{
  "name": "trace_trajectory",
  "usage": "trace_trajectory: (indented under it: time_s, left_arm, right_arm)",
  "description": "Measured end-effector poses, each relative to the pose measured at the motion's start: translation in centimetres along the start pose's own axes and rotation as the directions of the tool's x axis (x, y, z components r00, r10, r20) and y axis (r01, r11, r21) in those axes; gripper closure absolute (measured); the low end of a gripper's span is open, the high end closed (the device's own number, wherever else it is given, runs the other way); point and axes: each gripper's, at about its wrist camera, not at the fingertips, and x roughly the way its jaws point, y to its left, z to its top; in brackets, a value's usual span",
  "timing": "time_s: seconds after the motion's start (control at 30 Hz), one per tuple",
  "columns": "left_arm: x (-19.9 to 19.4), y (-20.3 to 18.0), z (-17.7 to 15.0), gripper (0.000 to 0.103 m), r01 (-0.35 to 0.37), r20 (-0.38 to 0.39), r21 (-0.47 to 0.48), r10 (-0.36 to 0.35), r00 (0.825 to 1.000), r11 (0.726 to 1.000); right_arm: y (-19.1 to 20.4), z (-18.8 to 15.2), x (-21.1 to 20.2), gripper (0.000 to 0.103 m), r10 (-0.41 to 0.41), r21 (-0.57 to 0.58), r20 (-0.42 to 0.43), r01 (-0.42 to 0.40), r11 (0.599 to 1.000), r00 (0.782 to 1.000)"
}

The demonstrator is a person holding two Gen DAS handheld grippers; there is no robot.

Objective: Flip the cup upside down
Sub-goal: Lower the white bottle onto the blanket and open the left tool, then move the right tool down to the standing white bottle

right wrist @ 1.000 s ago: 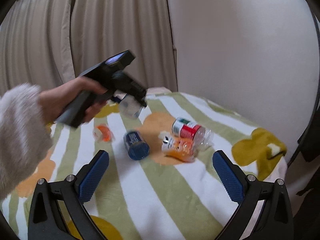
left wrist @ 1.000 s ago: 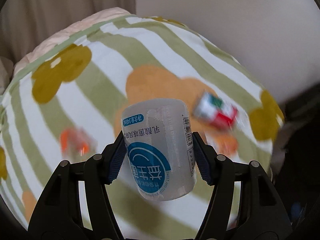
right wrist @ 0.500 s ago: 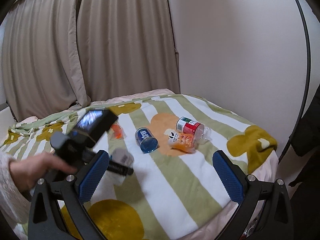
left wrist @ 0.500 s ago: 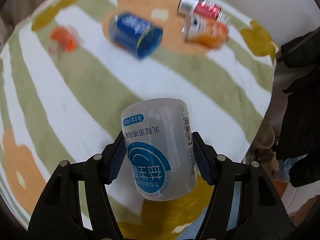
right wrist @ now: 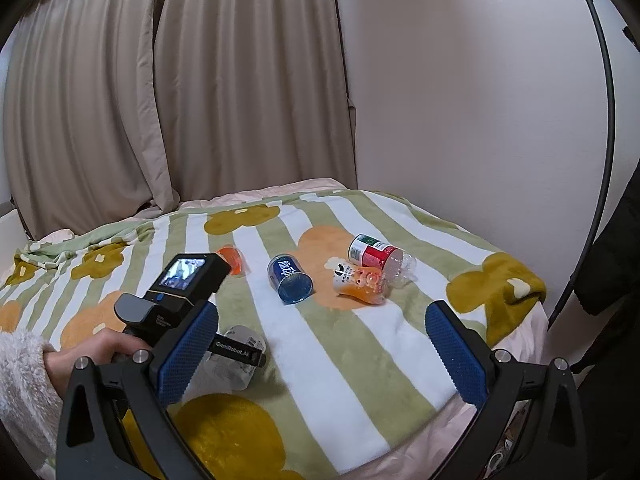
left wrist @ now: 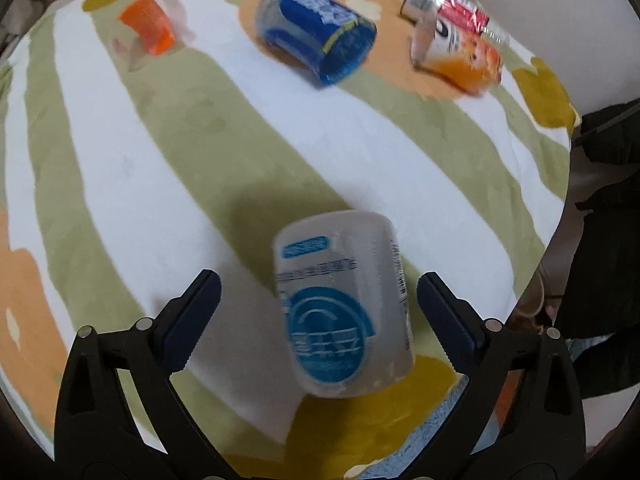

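A clear plastic cup with a blue round label (left wrist: 344,312) stands on the striped blanket (left wrist: 160,184) between the fingers of my left gripper (left wrist: 318,304), closed end up. The jaws stand wide apart and touch nothing. In the right wrist view the same cup (right wrist: 236,356) sits on the blanket under the left gripper (right wrist: 240,354), which a hand holds. My right gripper (right wrist: 320,340) is open and empty, held above the blanket's near side.
A blue cup (left wrist: 316,38), an orange-labelled cup (left wrist: 460,58) and a red-labelled cup (left wrist: 448,6) lie on their sides farther back. A small orange cup (left wrist: 150,30) sits at the back left. The bed edge (left wrist: 560,200) drops off at right; curtains (right wrist: 160,100) and wall stand behind.
The left gripper swung down to the blanket with the cup, then opened and let go. The cup now rests on the blanket. The right gripper stayed open and nearly still.
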Motion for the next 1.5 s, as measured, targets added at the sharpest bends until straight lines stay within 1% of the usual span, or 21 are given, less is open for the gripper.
trace_trajectory:
  time_s: [0.13,0.23,0.3,0.37,0.43,0.5,0.6,0.63,0.7,0.73,0.83,0.9,0.93,1.0,1.03,1.13,1.2,1.23,1.27,1.43,1.5]
  left_arm:
    - [-2.6,0.2,-0.2,0.005,-0.035,0.072,0.011,0.035,0.997,0.999]
    - [-5.3,0.2,-0.9,0.005,-0.075,0.150,0.018,0.072,0.986,0.997]
    - [-7.8,0.4,-1.8,0.004,-0.098,0.216,0.019,0.092,0.972,0.995]
    - [-9.8,0.1,-2.8,0.000,-0.121,0.284,0.009,0.113,0.952,0.993]
    - [-12.0,0.5,-4.1,0.000,-0.130,0.347,-0.006,0.124,0.930,0.992]
    - [-13.6,0.9,-5.5,0.000,-0.134,0.390,-0.021,0.131,0.912,0.991]
    - [-15.0,1.6,-7.2,0.000,-0.146,0.422,-0.047,0.153,0.894,0.988]
    - [-15.4,1.9,-7.8,0.000,-0.144,0.430,-0.059,0.155,0.890,0.988]
    - [-15.7,2.5,-8.9,0.000,-0.137,0.428,-0.077,0.157,0.890,0.987]
    - [-15.8,2.9,-9.5,0.000,-0.134,0.426,-0.086,0.158,0.891,0.987]
    - [-15.9,3.9,-11.0,0.000,-0.131,0.425,-0.104,0.163,0.890,0.986]
    - [-15.9,4.5,-11.9,0.000,-0.136,0.422,-0.107,0.169,0.891,0.985]
    - [-15.8,4.7,-12.3,0.000,-0.139,0.419,-0.103,0.170,0.892,0.985]
    - [-15.7,5.1,-12.8,0.000,-0.144,0.417,-0.099,0.172,0.892,0.985]
    - [-15.6,5.4,-13.0,0.000,-0.147,0.417,-0.100,0.176,0.892,0.984]
    - [-15.4,6.1,-13.5,0.000,-0.141,0.409,-0.103,0.171,0.896,0.985]
    - [-15.0,6.6,-13.8,0.000,-0.134,0.399,-0.101,0.163,0.902,0.986]
    - [-14.9,6.7,-13.9,0.000,-0.134,0.395,-0.098,0.162,0.905,0.986]
    - [-14.6,6.9,-14.1,0.000,-0.136,0.387,-0.095,0.162,0.907,0.986]
    - [-13.4,7.4,-14.6,0.000,-0.133,0.359,-0.083,0.154,0.920,0.988]
    - [-12.8,7.6,-14.6,0.000,-0.128,0.345,-0.080,0.148,0.927,0.989]
  right_arm:
    - [0.2,0.1,-0.4,0.000,0.005,-0.006,0.005,-0.005,1.000,1.000]
    - [0.5,0.5,-0.8,0.000,0.005,-0.022,0.014,-0.005,1.000,1.000]
    - [0.8,1.2,-1.1,0.000,0.024,-0.029,0.018,-0.024,0.999,1.000]
    - [1.2,1.9,-1.2,0.000,0.038,-0.034,0.017,-0.038,0.999,0.999]
    - [1.6,2.8,-1.0,0.000,0.057,-0.046,0.008,-0.057,0.997,0.998]
    - [1.7,4.3,0.0,0.000,0.123,-0.024,-0.039,-0.124,0.992,0.992]
    - [2.6,5.9,2.0,0.000,0.186,0.008,-0.120,-0.186,0.982,0.975]
    - [3.0,6.3,2.9,0.000,0.207,0.020,-0.153,-0.207,0.978,0.966]
    - [3.8,7.0,5.3,0.000,0.251,0.050,-0.233,-0.246,0.968,0.940]
    - [4.2,7.0,5.9,0.000,0.256,0.055,-0.256,-0.250,0.967,0.932]
    - [5.3,6.6,9.4,0.000,0.259,0.076,-0.375,-0.249,0.965,0.890]
    - [5.9,5.6,11.8,0.000,0.278,0.115,-0.460,-0.254,0.960,0.843]
    - [6.2,4.8,13.3,0.000,0.288,0.144,-0.516,-0.249,0.958,0.807]
    - [6.4,3.6,15.1,0.000,0.293,0.174,-0.583,-0.236,0.956,0.758]
    - [6.7,2.7,16.4,0.000,0.291,0.187,-0.625,-0.223,0.957,0.724]
    - [7.0,1.2,19.0,0.000,0.255,0.183,-0.700,-0.177,0.967,0.667]
    - [6.9,-0.3,21.2,0.000,0.243,0.203,-0.753,-0.135,0.970,0.611]
    - [6.9,-0.7,21.8,0.000,0.246,0.216,-0.768,-0.122,0.969,0.591]
    - [6.7,-1.4,22.8,0.000,0.249,0.233,-0.788,-0.101,0.967,0.564]
    - [6.4,-3.2,25.4,0.001,0.237,0.253,-0.841,-0.034,0.967,0.486]
    - [6.5,-3.6,25.9,0.005,0.236,0.254,-0.852,-0.025,0.967,0.467]
